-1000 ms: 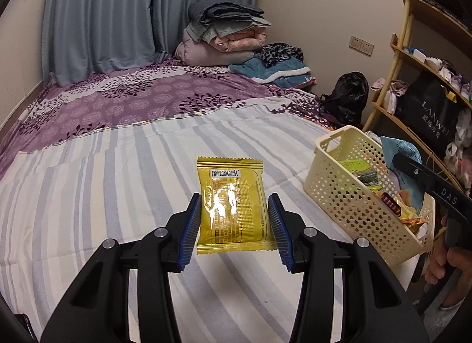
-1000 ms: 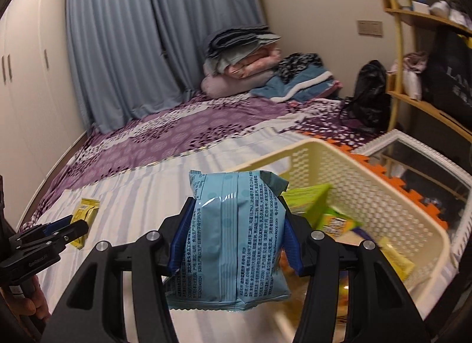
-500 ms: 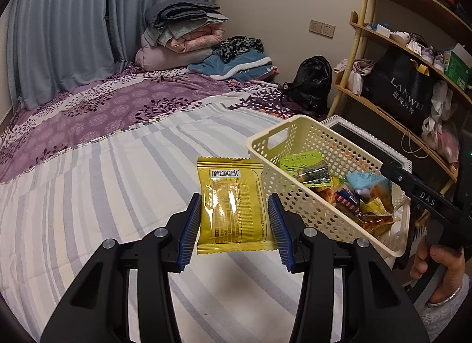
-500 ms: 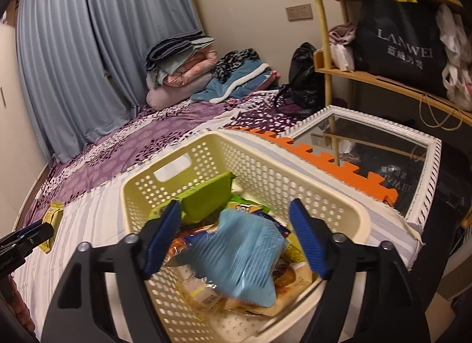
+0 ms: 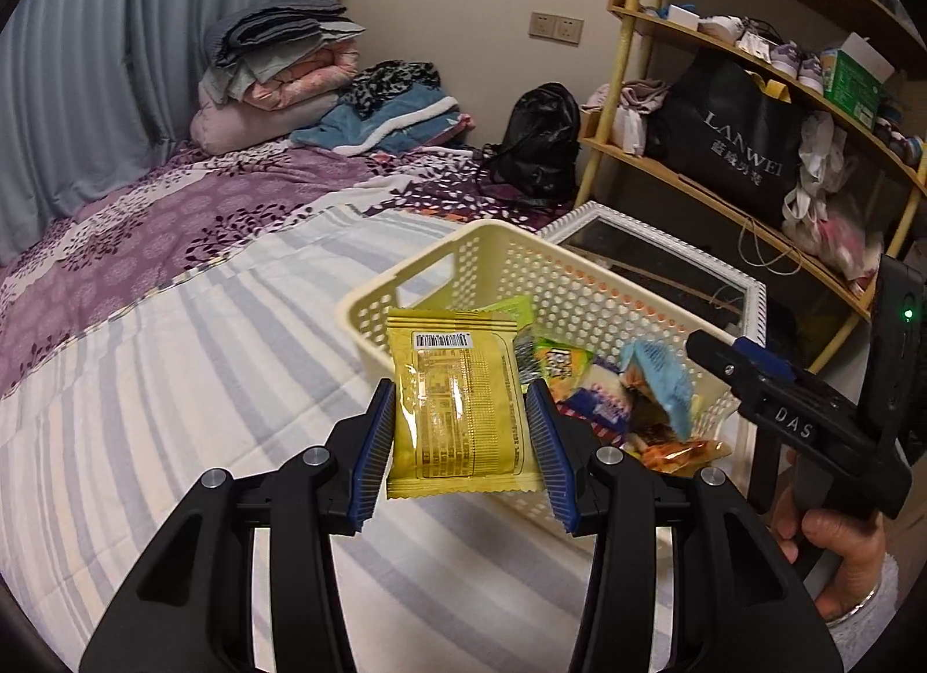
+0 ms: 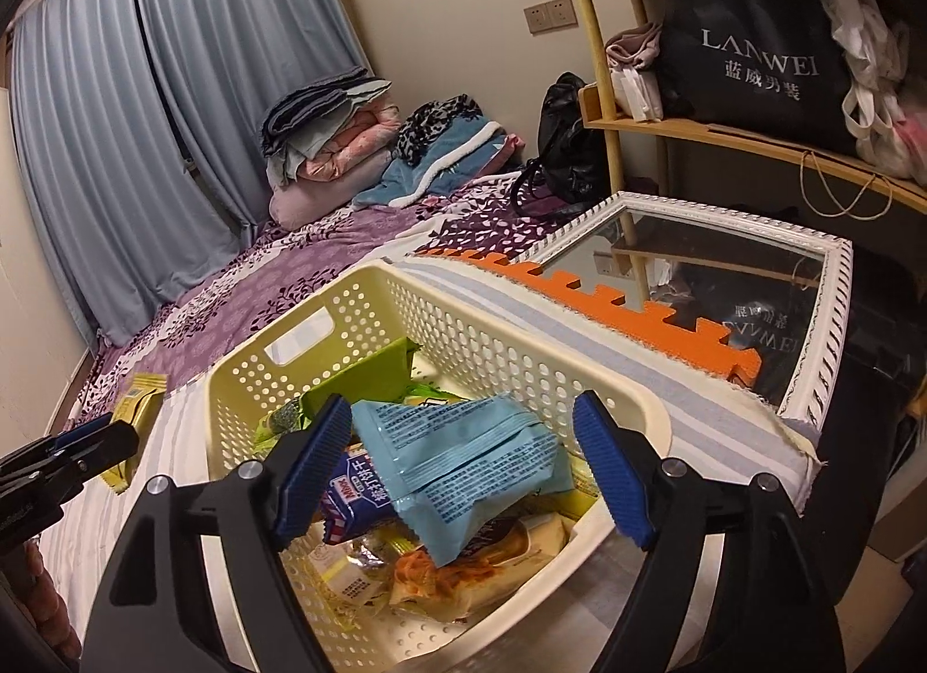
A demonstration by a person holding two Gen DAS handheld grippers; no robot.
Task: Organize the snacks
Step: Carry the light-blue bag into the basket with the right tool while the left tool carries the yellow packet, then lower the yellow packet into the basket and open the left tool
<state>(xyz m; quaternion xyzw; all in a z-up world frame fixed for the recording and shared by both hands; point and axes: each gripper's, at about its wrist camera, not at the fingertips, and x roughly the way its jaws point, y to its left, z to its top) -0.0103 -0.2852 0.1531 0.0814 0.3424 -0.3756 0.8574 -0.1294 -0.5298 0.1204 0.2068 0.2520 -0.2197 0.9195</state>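
My left gripper is shut on a yellow snack packet, held flat above the striped sheet right at the near-left rim of the cream perforated basket. Seen from the right wrist, that yellow packet and the left gripper sit left of the basket. My right gripper hangs over the basket, its jaws opening. A light blue packet lies loose between them on top of several other snacks, and no pad touches it. From the left wrist, the right gripper reaches in over the blue packet.
The basket stands at the bed's right edge on a striped sheet. Beyond it are an orange foam mat and a white-framed mirror. A wooden shelf holds a black bag. Folded bedding and a black backpack lie at the back.
The right gripper let go of the blue packet, which dropped into the basket, and its jaws spread wide. The left gripper carried the yellow packet rightwards up to the basket.
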